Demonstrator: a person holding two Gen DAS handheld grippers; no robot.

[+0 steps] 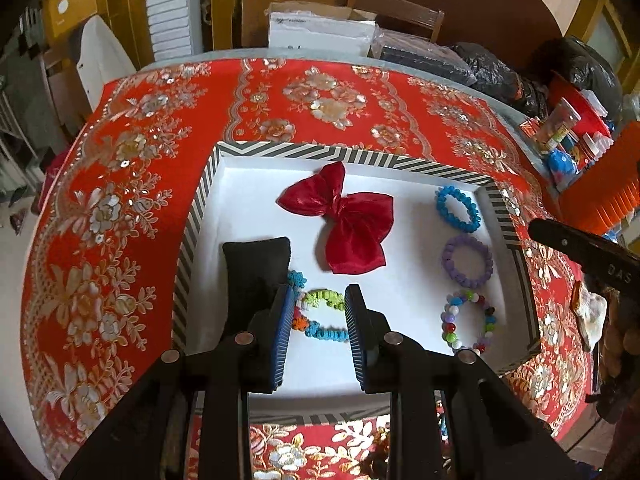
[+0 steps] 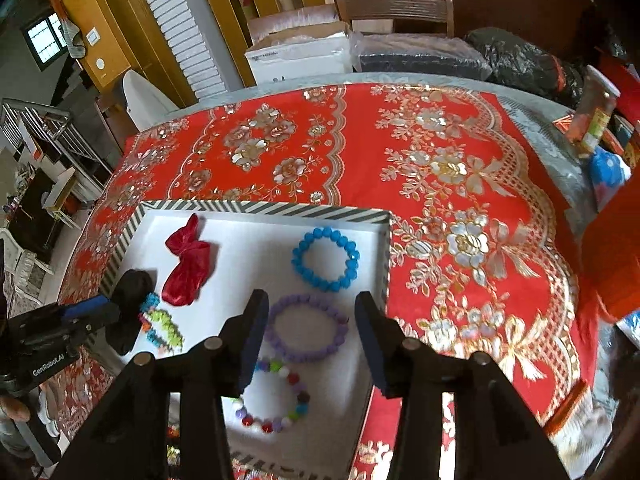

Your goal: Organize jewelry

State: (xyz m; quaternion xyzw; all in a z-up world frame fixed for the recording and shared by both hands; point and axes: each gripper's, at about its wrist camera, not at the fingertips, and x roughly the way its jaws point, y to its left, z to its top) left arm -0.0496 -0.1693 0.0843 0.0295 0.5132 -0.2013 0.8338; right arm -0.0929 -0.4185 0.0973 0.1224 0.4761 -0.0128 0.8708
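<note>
A white tray with a striped rim (image 1: 348,154) (image 2: 264,207) lies on the red tablecloth. In it are a red bow (image 1: 344,216) (image 2: 186,262), a blue bead bracelet (image 1: 458,208) (image 2: 325,258), a purple bracelet (image 1: 467,261) (image 2: 307,328), a multicolour bead bracelet (image 1: 468,322) (image 2: 276,398), a flower-bead bracelet (image 1: 320,312) (image 2: 162,326) and a black cushion (image 1: 256,270) (image 2: 132,308). My left gripper (image 1: 318,300) is open, just above the flower-bead bracelet. My right gripper (image 2: 310,306) is open over the purple bracelet.
The red floral tablecloth (image 1: 120,208) (image 2: 460,200) covers the table. A jar (image 2: 598,112), orange container (image 1: 600,196) and black bags (image 2: 520,60) crowd the right edge. A white box (image 2: 300,56) and chair (image 2: 394,12) stand behind.
</note>
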